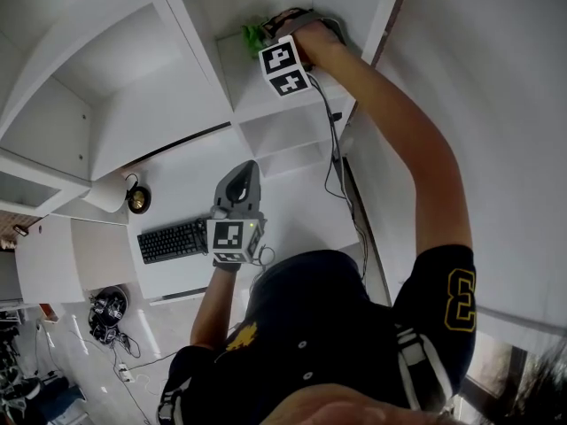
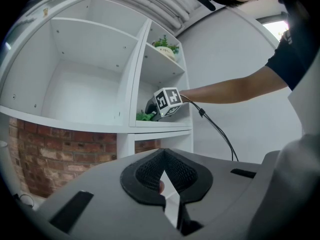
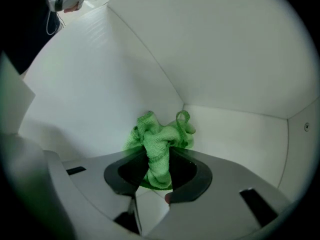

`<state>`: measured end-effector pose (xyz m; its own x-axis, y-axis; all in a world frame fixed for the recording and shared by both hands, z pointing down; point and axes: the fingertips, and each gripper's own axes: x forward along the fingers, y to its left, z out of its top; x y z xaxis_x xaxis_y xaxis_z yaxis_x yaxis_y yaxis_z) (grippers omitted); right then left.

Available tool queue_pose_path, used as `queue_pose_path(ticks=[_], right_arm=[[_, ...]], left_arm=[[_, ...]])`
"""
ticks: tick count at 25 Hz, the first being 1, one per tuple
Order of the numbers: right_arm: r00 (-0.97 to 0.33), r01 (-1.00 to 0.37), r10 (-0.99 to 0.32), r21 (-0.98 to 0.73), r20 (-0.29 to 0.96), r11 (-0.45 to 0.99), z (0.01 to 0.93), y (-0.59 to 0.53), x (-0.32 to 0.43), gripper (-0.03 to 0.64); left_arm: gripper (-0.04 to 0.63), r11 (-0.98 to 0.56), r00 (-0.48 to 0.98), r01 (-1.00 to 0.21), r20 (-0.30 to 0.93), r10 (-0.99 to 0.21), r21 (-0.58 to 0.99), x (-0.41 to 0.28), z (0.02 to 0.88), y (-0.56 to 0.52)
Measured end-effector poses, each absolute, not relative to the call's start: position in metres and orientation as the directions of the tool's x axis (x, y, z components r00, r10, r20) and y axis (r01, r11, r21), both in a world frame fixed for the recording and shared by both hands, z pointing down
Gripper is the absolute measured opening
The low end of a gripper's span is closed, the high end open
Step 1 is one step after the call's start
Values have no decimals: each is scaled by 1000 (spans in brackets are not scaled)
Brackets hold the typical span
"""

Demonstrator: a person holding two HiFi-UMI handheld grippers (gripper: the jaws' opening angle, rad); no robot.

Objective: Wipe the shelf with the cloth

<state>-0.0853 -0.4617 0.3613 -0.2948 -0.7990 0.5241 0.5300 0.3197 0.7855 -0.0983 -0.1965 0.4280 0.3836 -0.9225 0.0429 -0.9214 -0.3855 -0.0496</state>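
Note:
The green cloth (image 3: 157, 139) is bunched between the jaws of my right gripper (image 3: 159, 166), which is shut on it. That gripper (image 1: 270, 35) reaches deep into a compartment of the white shelf (image 1: 266, 97), and the cloth (image 1: 254, 35) presses near the compartment's back corner. From the left gripper view, the right gripper (image 2: 152, 109) and the cloth (image 2: 144, 116) rest on the shelf board (image 2: 165, 125). My left gripper (image 1: 244, 175) hangs low in front of the body, away from the shelf. Its jaws (image 2: 165, 176) are shut on nothing.
A potted plant (image 2: 165, 46) stands in the compartment above. A black cable (image 1: 335, 149) trails from the right gripper down the shelf's side. Below lie a desk with a black keyboard (image 1: 173, 240) and a round dark object (image 1: 137, 200). A brick wall (image 2: 60, 154) shows under the shelf.

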Motion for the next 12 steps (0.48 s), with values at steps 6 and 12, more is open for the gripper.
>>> queue_pose_path(ticks=[6,12], right_arm=[[-259,524,-809,780,528,341,362,-466,-73,110],[-233,513,-812,777,535,365,362,-470,-66,110]], left_arm=[[17,-401,399,-915,47,-916,-48,-93,430,-198],[17,-404,402,-913,49,-914,-46,-93,430,-198]])
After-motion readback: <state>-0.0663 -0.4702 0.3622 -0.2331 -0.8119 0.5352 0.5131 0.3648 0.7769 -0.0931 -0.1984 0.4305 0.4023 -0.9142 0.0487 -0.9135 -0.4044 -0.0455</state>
